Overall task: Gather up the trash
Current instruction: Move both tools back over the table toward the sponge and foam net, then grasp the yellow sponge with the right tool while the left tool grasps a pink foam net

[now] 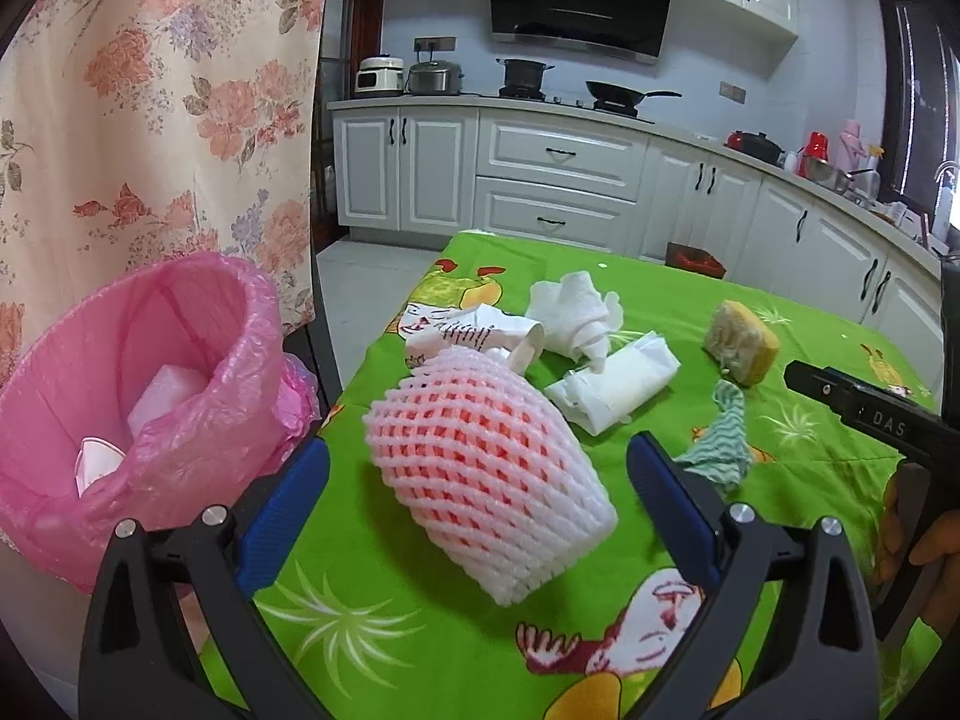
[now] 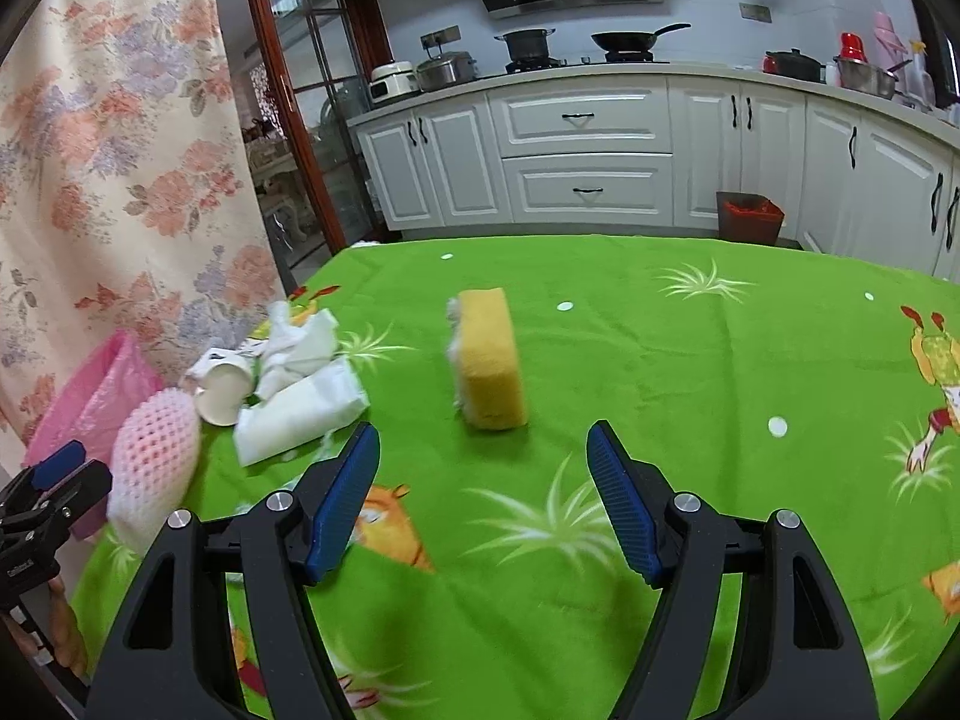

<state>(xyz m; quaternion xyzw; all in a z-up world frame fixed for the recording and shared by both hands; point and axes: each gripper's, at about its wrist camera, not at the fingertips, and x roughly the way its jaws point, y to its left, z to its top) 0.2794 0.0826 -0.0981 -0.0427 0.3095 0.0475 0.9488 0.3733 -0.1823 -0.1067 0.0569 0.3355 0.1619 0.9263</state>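
A white-cabinet kitchen is framing a tabletop (image 1: 690, 282) draped in a bright green cartoon-print cloth, where trash is lying scattered. Nearest the left claw (image 1: 477, 459), a pink-and-white foam fruit net (image 1: 486, 474) is sitting on the cloth just ahead of the blue pads, which are standing wide apart and gripping nothing; the net is lying between their lines but not touching either. Behind the net a tipped white paper cup (image 1: 474, 333) with dark printed marks, too small to read, is resting against a crumpled white tissue (image 1: 576, 315) and a folded white wrapper (image 1: 615, 387). Farther right, a yellow sponge (image 1: 741, 342) is lying near a green striped rag (image 1: 723, 441). A pink-lined bin (image 1: 138, 396) is standing just off the tabletop's left edge, pale scraps inside, seen fully only from the left wrist.

From the right wrist, the right claw (image 2: 483, 495) is also gaping and empty, with the sponge (image 2: 487, 360) lying ahead of it on the cloth, clear of both pads. This view alone is showing a brown-framed glass door behind the floral curtain (image 2: 120, 150). The left view alone is catching the letters "DAS" on the right tool's black body (image 1: 882, 414), beside the person's hand (image 1: 918, 546).
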